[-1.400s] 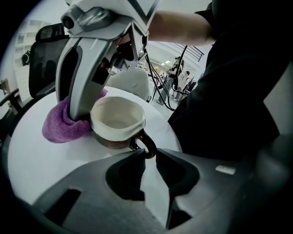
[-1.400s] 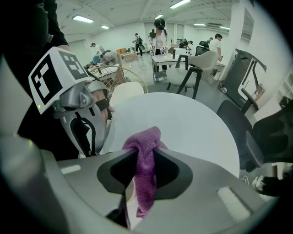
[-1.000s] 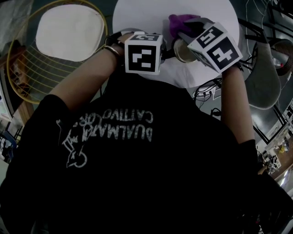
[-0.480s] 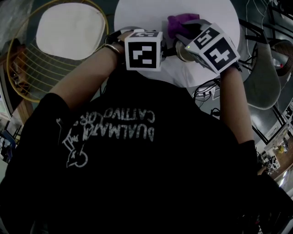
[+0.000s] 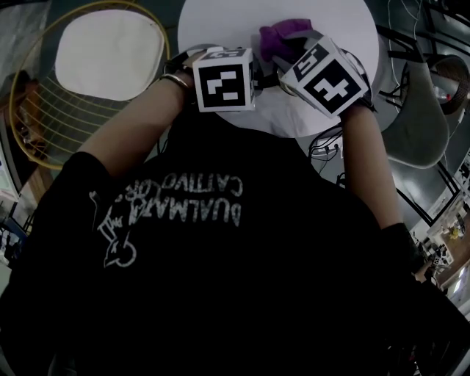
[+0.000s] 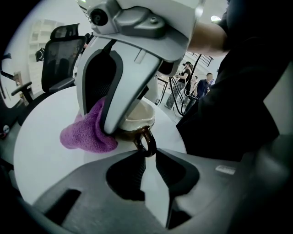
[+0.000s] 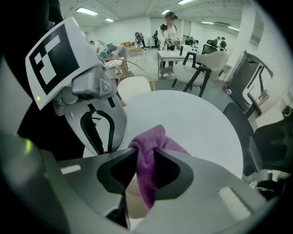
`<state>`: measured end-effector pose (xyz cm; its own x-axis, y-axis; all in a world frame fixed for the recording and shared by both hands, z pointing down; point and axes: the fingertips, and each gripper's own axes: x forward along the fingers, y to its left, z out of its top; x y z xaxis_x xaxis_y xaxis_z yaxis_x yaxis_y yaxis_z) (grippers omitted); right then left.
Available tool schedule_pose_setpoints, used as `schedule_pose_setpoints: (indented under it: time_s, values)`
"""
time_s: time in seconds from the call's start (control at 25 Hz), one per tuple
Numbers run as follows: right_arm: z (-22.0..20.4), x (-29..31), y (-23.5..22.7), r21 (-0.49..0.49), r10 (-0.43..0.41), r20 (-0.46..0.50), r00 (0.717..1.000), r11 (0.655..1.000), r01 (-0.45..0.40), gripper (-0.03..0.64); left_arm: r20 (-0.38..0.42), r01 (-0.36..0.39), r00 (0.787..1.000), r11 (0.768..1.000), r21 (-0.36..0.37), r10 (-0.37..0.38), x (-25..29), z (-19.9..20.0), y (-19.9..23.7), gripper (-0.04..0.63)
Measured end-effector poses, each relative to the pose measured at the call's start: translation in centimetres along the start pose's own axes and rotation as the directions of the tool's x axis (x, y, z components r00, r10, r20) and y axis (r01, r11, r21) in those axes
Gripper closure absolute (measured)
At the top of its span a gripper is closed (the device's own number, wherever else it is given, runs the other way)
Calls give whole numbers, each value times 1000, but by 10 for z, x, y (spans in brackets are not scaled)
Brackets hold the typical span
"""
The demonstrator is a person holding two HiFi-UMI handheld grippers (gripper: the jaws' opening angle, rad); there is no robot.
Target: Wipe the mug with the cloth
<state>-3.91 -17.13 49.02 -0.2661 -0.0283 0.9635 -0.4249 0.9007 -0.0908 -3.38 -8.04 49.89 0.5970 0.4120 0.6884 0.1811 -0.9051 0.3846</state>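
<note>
My left hand-held gripper (image 6: 147, 154) is pinched narrow on the handle (image 6: 145, 140) of the mug (image 6: 138, 118), which sits at the near edge of the white worktop (image 7: 197, 119). My right hand-held gripper (image 7: 145, 153) is clamped on the purple cloth (image 7: 158, 139), bunched against the mug's side away from the handle. To wipe well, I'd hold the handle firmly so the mug can't twist, and sweep the cloth round the rim with only fabric touching the ceramic.

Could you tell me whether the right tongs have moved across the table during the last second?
Yes. Against the round white table, the right tongs, holding the purple cloth, have shifted left, closer to the left tongs on the mug's handle.
</note>
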Motion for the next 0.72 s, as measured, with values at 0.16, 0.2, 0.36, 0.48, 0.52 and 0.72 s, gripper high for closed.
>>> schedule_pose_setpoints:
  time_s: [0.16,0.2,0.36,0.48,0.52,0.72]
  values:
    - [2,3,9,-38,-22,-19,1000,999,21,520,6,-18,1000,1000,-22,18,-2,-6,0,522]
    - [3,4,11,-44,-24,-25,999,999,23,520,-1,-28,1000,999,-30,28,-3,-11,2,522]
    - [5,7,21,-45,-17,-35,999,999,16,520,-7,-60,998,997,-53,60,-6,-19,6,522]
    - [5,10,28,-29,-10,-21,1000,1000,9,520,-9,-76,997,996,-57,75,-6,-19,5,522]
    - [6,10,30,-21,-10,-13,1000,1000,10,520,-7,-82,997,995,-57,82,-6,-18,5,522]
    - [6,8,35,11,-9,2,1000,1000,9,520,11,-103,995,990,-96,104,-7,-14,4,522]
